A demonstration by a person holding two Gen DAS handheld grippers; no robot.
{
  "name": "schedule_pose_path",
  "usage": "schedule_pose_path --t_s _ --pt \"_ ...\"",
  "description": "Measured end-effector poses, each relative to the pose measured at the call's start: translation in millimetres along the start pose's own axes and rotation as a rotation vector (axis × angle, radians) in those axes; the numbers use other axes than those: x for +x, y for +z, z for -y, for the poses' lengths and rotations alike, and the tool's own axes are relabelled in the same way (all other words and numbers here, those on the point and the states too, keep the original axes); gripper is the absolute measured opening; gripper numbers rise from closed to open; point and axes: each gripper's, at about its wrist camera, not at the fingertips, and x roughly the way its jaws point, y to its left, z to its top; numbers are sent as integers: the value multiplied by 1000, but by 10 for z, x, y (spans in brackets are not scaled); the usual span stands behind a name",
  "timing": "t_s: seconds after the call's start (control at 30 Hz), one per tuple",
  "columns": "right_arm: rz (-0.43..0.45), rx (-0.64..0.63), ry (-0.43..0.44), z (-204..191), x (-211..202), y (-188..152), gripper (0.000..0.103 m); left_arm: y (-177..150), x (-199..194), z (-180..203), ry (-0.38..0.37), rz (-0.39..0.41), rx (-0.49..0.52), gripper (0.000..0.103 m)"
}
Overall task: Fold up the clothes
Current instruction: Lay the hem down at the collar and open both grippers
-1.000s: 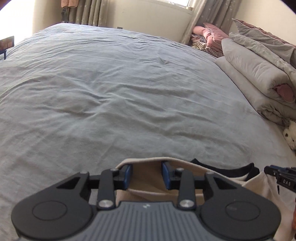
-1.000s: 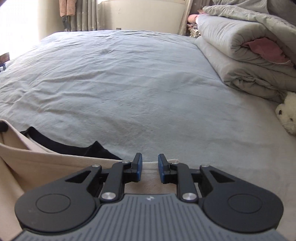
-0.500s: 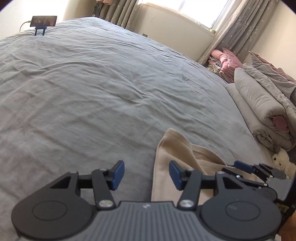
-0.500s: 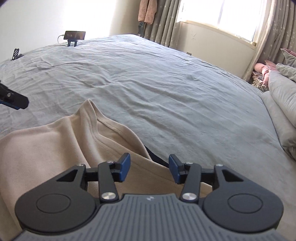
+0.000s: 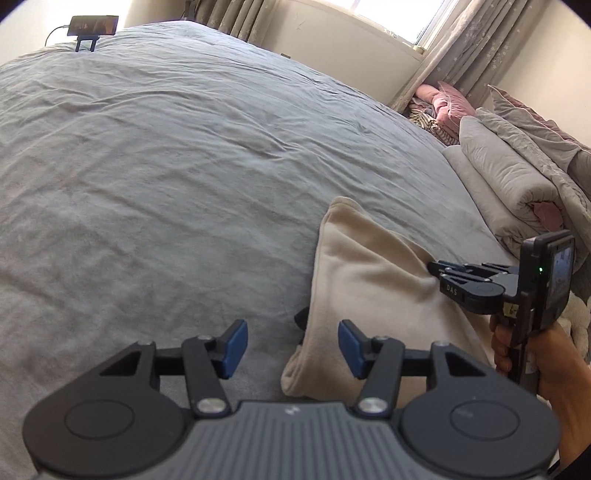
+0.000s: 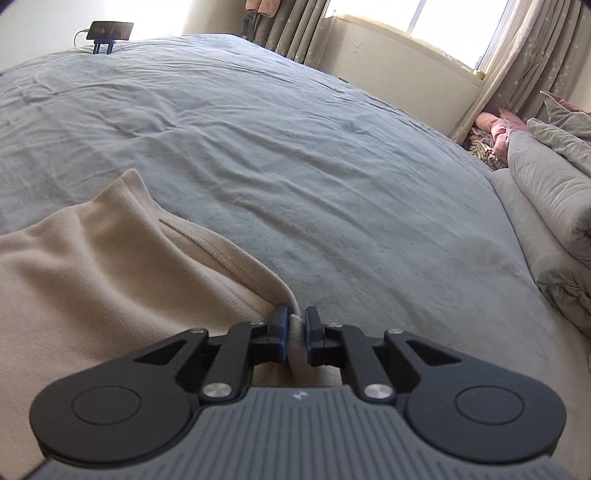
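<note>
Pinching a fold of the soft beige fleece garment between its blue-padded jaws, the right gripper held the cloth's hemmed edge just above the wide grey-blue bedspread, a grip that looked meant to carry that edge across the rest of the piece. The left gripper hovered low over the garment's near corner, its jaws spread wide with nothing between them, one pad above bare bedspread and the other above the fleece, seemingly lined up to take hold of that corner. Seen from the left wrist, the garment lay as a doubled-over slab near the bed's front edge, a sliver of dark fabric showing beneath its left side; whether that belonged to the same item could not be told. A person's hand gripped the right tool's handle at the picture's edge. Rolled grey quilts were stacked along the bed's right side, clear of the folding space, and a phone on a small stand stood at the far corner, facing the bed. How many folds remained could not be judged.
</note>
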Motion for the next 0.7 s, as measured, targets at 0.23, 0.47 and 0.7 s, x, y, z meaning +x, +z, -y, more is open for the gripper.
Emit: schedule_pose_path --t_s 0.23,0.47,0.7 --pt "117 -88 140 -205 -227 50 45 -7 32 31 30 2 29 56" --pt "145 -47 102 -257 -217 182 4 -33 50 41 52 -19 48 56" --pt "68 -135 -2 -506 90 141 5 -48 55 73 68 -31 63 56"
